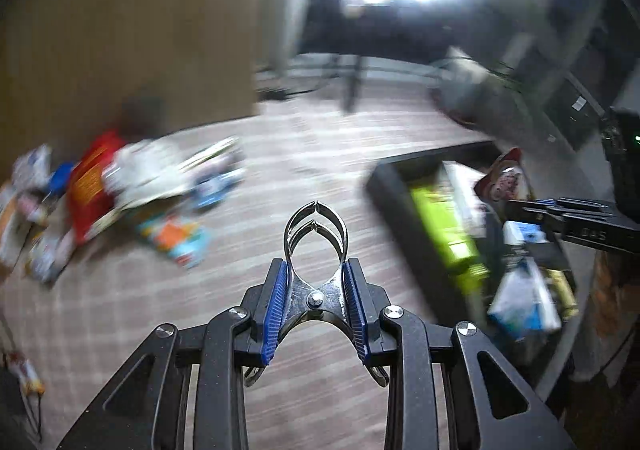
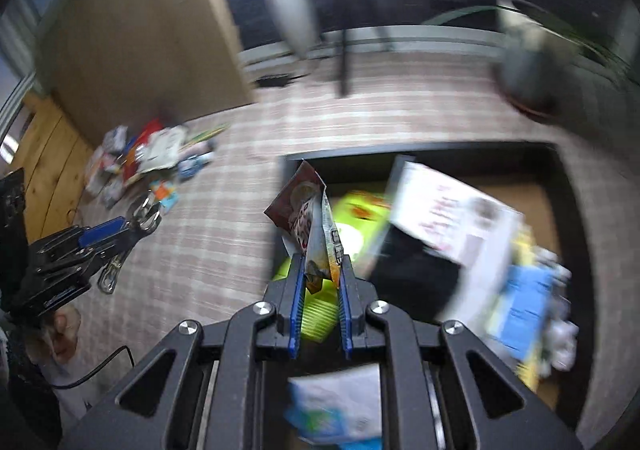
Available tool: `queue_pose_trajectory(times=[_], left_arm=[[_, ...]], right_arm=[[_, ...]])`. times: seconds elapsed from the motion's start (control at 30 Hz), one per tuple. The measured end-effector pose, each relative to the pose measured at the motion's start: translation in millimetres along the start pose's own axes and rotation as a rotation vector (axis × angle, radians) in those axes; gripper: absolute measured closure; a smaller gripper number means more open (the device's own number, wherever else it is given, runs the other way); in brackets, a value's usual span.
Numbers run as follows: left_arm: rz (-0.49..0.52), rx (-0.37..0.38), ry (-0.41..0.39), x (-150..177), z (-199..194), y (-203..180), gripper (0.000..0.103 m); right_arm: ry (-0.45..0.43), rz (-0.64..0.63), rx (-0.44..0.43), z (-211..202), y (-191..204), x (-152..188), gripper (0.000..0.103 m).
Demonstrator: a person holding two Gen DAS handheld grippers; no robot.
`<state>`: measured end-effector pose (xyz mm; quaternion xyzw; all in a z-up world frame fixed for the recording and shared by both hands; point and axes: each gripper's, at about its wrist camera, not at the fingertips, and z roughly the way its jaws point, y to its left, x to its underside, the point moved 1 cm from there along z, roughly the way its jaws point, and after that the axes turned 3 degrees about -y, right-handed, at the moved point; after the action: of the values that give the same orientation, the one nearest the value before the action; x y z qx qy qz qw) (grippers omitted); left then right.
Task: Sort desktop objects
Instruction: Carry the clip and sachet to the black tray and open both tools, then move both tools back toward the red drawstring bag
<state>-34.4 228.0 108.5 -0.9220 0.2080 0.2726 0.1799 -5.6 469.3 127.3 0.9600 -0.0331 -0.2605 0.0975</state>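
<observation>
Desktop objects lie in two groups on the checked cloth of the bench (image 2: 224,234): a loose pile (image 2: 148,158) well off to your left, and the black tray (image 2: 568,186), already crowded with a white sheet, a lime-green pack and blue-and-white packets.

Both views are smeared, so steady your hands before letting anything go. Bring each load fully inside the tray wall, then lower it close to what already lies there.

The right claw (image 2: 322,282) pinches a brown and orange snack packet (image 2: 310,218) by its lower edge, and the packet stands up above the tray's near side. Find a bare patch, lay it flat and spread the pads only once it rests.

The left claw (image 1: 316,290) is pressed onto the handles of a metal clip (image 1: 315,226), out over the cloth between pile and tray. Keep that squeeze even, since I judge the smooth metal could slip.
</observation>
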Motion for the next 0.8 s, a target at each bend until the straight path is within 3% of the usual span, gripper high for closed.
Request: queue_pose_trajectory(times=[0.23, 0.47, 0.5, 0.53, 0.57, 0.67, 0.8], left_arm=[[0.153, 0.116, 0.007, -26, 25, -101, 0.075], [0.259, 0.163, 0.046, -32, 47, -168, 0.072], [0.266, 0.145, 0.057, -32, 49, -173, 0.068], [0.264, 0.136, 0.06, -32, 49, -174, 0.056], [0.26, 0.136, 0.056, -32, 48, -173, 0.052], [0.25, 0.109, 0.042, -32, 44, -161, 0.052], [0.164, 0.063, 0.05, -35, 42, -118, 0.052]], right_arm=[[-0.027, 0.132, 0.104, -29, -77, 19, 0.088], [-0.035, 0.165, 0.153, -41, -105, 28, 0.083], [-0.026, 0.164, 0.156, -42, -105, 27, 0.079], [-0.028, 0.163, 0.166, -43, -105, 26, 0.068], [-0.039, 0.155, 0.175, -44, -103, 24, 0.059], [-0.055, 0.127, 0.175, -45, -92, 16, 0.057], [-0.058, 0.088, 0.131, -37, -68, 1, 0.057]])
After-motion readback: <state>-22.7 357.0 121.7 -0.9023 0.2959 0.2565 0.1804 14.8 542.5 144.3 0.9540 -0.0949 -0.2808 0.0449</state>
